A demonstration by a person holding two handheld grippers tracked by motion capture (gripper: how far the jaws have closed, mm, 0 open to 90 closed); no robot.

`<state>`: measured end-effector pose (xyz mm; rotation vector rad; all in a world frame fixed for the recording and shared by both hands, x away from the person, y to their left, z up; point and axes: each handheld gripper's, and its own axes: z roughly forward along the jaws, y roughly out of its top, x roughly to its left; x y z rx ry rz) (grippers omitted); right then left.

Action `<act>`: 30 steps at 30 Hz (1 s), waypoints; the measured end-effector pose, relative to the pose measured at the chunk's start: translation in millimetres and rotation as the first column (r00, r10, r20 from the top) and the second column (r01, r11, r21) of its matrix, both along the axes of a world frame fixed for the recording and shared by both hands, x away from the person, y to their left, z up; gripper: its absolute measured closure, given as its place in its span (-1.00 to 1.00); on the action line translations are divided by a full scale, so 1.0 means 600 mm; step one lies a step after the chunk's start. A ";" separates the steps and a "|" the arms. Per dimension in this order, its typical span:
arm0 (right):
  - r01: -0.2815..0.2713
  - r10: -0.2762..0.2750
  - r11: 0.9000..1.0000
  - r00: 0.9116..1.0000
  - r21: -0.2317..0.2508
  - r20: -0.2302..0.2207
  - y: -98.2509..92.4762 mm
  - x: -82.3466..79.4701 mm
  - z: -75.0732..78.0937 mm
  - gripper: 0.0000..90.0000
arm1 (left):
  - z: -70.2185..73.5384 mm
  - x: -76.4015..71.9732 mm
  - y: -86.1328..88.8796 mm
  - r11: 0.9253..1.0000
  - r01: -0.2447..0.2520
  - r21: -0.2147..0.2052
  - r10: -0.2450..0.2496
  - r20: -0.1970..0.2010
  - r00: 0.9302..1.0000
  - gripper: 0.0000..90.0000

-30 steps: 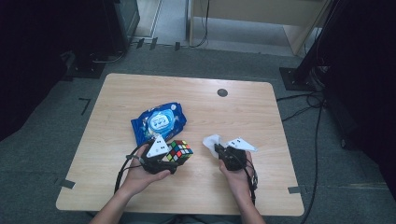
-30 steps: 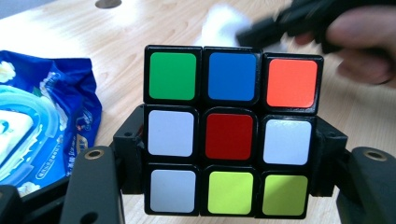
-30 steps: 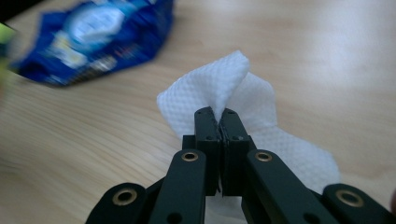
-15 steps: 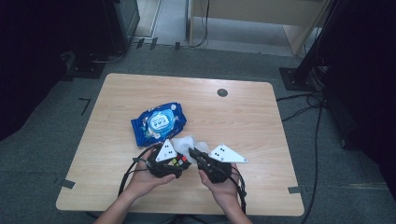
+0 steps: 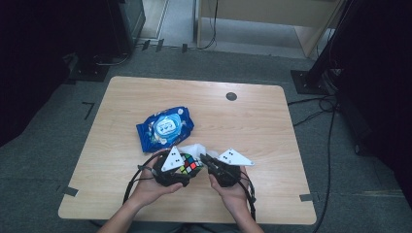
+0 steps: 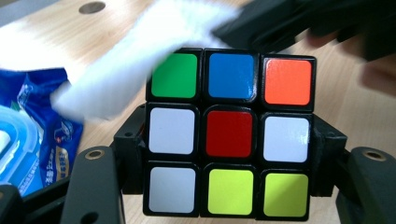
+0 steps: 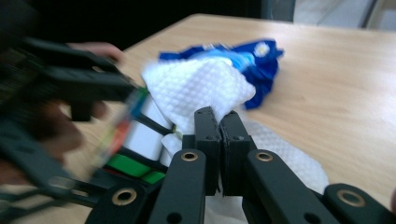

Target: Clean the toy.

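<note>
Near the table's [image 5: 272, 126] front edge: left gripper [image 5: 182, 167] clamped on puzzle cube [image 6: 229, 135]; right gripper [image 7: 219, 135] pinching white wipe [image 7: 201, 88] against cube; blue wipe packet [image 5: 164, 127] just behind.

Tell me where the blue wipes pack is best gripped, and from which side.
Probably the crinkled end seam of the blue wipes pack nearest the grippers, approached level from the person's side. The pack lies flat on the table, and its soft, wide body with the lid on top looks too broad for the jaws.
</note>
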<state>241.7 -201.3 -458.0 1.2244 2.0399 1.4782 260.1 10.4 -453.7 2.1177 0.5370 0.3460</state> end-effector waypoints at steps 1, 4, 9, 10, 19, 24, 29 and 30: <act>0.022 -0.022 1.000 0.999 -0.016 -0.026 -0.007 0.009 -0.012 0.97 | 0.005 0.000 0.003 1.000 0.001 -0.021 0.000 0.005 1.000 -0.25; 0.034 -0.035 0.999 0.997 -0.013 -0.072 -0.015 0.019 -0.027 0.97 | 0.011 0.001 0.007 0.999 -0.007 -0.037 0.007 0.006 1.000 -0.25; 0.070 -0.068 0.997 0.993 0.021 -0.096 -0.030 0.027 -0.030 0.97 | 0.006 0.010 0.015 0.999 -0.036 -0.019 0.036 -0.009 0.999 -0.25; 0.070 -0.068 0.997 0.993 0.021 -0.096 -0.030 0.027 -0.030 0.97 | 0.003 0.012 0.016 0.999 -0.044 -0.016 0.044 -0.017 0.999 -0.25; -0.005 0.003 0.997 1.000 0.075 0.028 -0.006 -0.013 0.037 0.97 | -0.014 0.016 0.007 0.998 -0.057 0.026 0.058 -0.023 0.998 -0.25; -0.054 0.049 0.996 0.997 0.071 0.064 0.014 -0.029 0.051 0.97 | -0.015 0.011 0.000 0.999 -0.040 0.023 0.041 -0.020 0.999 -0.25; -0.045 0.043 0.997 0.998 0.066 0.037 0.015 -0.023 0.037 0.97 | -0.006 0.005 0.001 1.000 -0.022 0.002 0.022 -0.004 1.000 -0.25; -0.040 0.038 0.997 0.999 0.063 0.029 0.014 -0.021 0.032 0.97 | -0.005 0.005 0.001 1.000 -0.020 0.002 0.020 0.002 1.000 -0.25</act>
